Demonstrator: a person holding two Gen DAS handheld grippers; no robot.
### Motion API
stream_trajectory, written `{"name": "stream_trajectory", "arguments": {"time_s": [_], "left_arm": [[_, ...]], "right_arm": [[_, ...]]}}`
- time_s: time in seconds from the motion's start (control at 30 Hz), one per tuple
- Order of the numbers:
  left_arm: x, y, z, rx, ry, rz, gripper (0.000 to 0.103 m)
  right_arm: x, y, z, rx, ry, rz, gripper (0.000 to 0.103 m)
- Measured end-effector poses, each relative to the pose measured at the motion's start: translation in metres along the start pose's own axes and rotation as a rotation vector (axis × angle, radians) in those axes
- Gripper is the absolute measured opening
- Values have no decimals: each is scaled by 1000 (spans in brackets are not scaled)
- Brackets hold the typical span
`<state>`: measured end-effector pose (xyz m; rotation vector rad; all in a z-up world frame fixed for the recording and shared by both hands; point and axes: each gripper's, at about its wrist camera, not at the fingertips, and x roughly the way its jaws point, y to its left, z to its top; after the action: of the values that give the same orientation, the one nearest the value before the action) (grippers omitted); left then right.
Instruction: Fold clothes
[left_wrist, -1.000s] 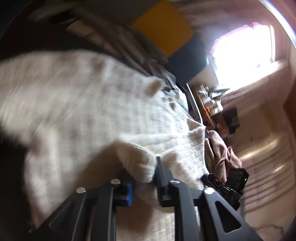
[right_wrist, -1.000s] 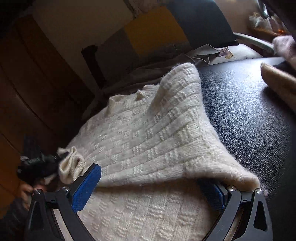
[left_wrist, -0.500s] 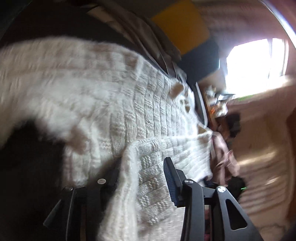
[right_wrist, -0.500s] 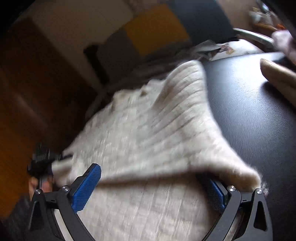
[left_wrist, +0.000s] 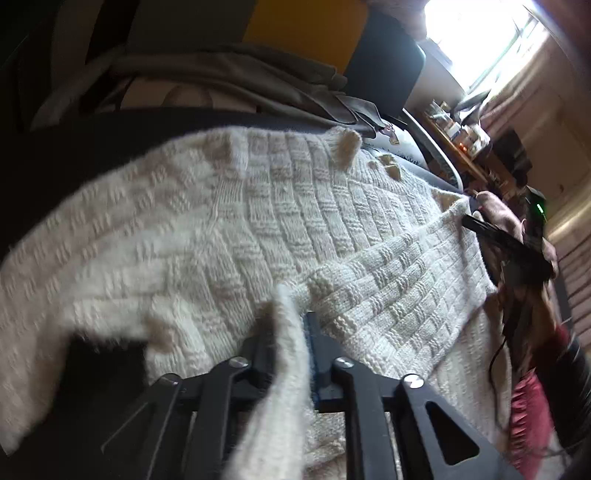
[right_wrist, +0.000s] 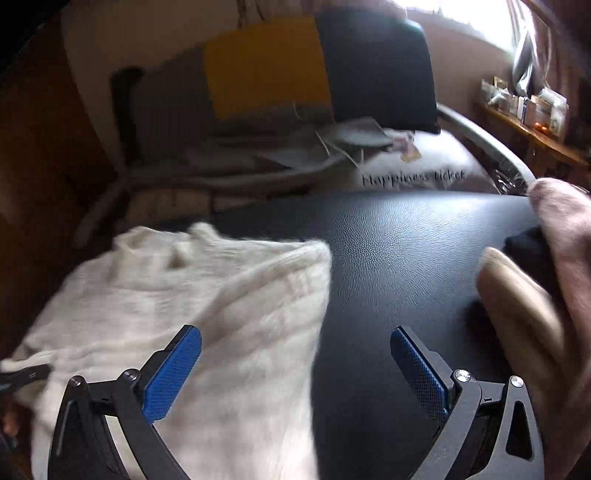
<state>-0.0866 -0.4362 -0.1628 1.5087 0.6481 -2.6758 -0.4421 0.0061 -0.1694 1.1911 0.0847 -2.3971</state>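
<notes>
the work surface was a black, grained leather-like top (right_wrist: 399, 251), dark and slightly glossy, with the cream knitted sweater (left_wrist: 258, 221) spread over its left part. behind it sat a rumpled grey cloth (left_wrist: 229, 74), a yellow panel (right_wrist: 266, 70) and a dark chair back (right_wrist: 376, 66). a white cushion with handwritten-style lettering (right_wrist: 413, 177) lay at the far edge. a bright window (left_wrist: 476, 40) lit the room from the right, above a cluttered wooden shelf (right_wrist: 532, 122). pinkish-beige folded garments (right_wrist: 554, 280) rested on the right side of the surface, beside the sweater's free area.

the left gripper (left_wrist: 291, 339) was clenched on a raised fold of the sweater's edge, the knit pinched upright between its jaws. the right gripper (right_wrist: 295, 354) stood spread wide and held nothing; its left blue pad (right_wrist: 173, 373) hung over the sweater while its right pad was over bare black surface.

compared with half a second before, the right gripper had let go: the sweater hem that had been draped across both its pads now lay flat, with its edge between the two fingers. the left gripper, whose jaws had been apart around the fabric, had closed on it, and a folded panel of knit now lay across the sweater's body.
</notes>
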Motion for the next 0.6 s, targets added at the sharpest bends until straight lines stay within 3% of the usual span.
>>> {"name": "stream_trajectory", "arguments": {"time_s": [0.03,0.1,0.13,0.17,0.27,0.33,0.4,0.47,0.53,0.6], "left_arm": [[-3,-2,2,9,-18,6,8],[-11,-8,10,29,-66,4,7],[-15,-12,16,40,-92,1,7],[-20,-17,23,48,-121,-3,6],[-40,-35,51,75,-219,-18,6],[-54,-49,69,98,-290,-30,6],[-58,-60,84,117,-297,-38,6],[-48,-60,95,119,-254,8,6],[-18,-49,107,74,-143,57,8],[14,-29,112,-12,-37,98,8]], "right_arm": [[7,1,2,-6,17,0,103],[17,6,6,-37,51,-2,90],[20,10,6,-61,68,-7,66],[20,14,7,-99,78,-28,52],[10,23,6,-224,38,-161,52],[8,12,4,-216,27,-224,52],[7,0,3,-205,19,-280,52],[7,-15,0,-170,20,-279,57],[5,-26,2,-127,9,-258,71],[2,-36,4,-78,0,-228,73]]}}
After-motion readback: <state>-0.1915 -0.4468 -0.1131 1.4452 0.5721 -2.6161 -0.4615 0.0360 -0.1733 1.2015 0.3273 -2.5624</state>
